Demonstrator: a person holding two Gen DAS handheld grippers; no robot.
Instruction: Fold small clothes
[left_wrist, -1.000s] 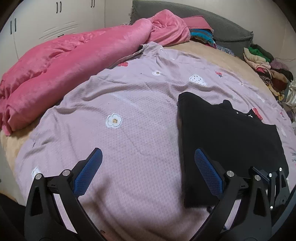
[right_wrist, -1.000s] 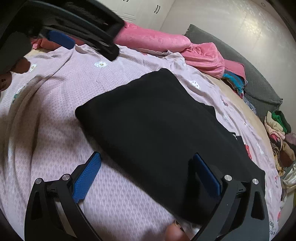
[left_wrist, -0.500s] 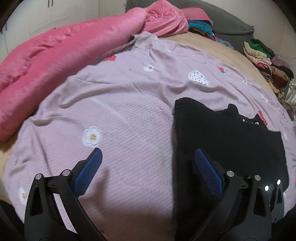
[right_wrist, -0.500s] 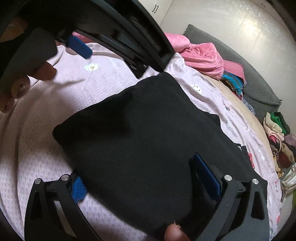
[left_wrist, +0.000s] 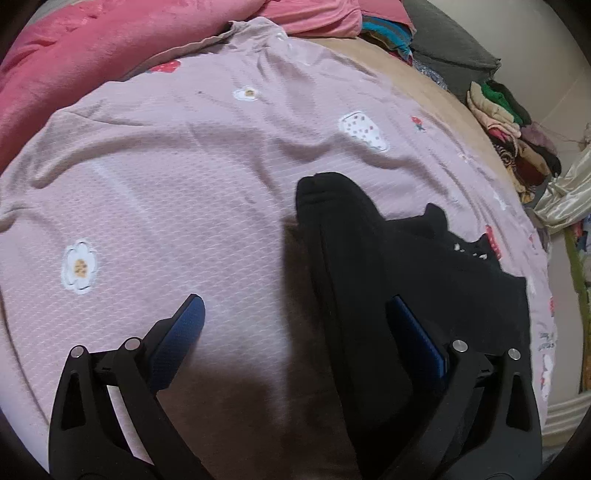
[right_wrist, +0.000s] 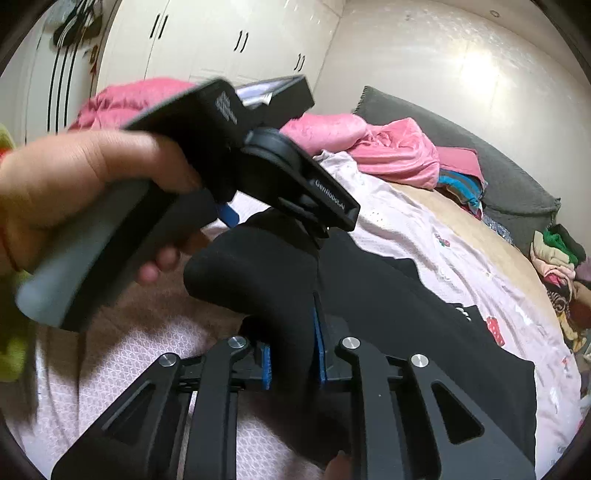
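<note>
**Right tool pinching black garment edge, left tool spread**

Black garment (right_wrist: 406, 314) lies on the lilac floral bedsheet (left_wrist: 166, 184), near edge lifted. Right tool (right_wrist: 293, 354) is closing, blue pads clamped on that raised fold. Left tool (left_wrist: 306, 332) stands wide and closing, one finger (left_wrist: 177, 339) over sheet, other over garment, gripping nothing. Left hand (right_wrist: 85, 184) holds its handle.

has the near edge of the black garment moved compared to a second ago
Yes. In the right wrist view the black garment edge has risen off the lilac bedsheet, bunched between the closing jaws of the right gripper.
</note>
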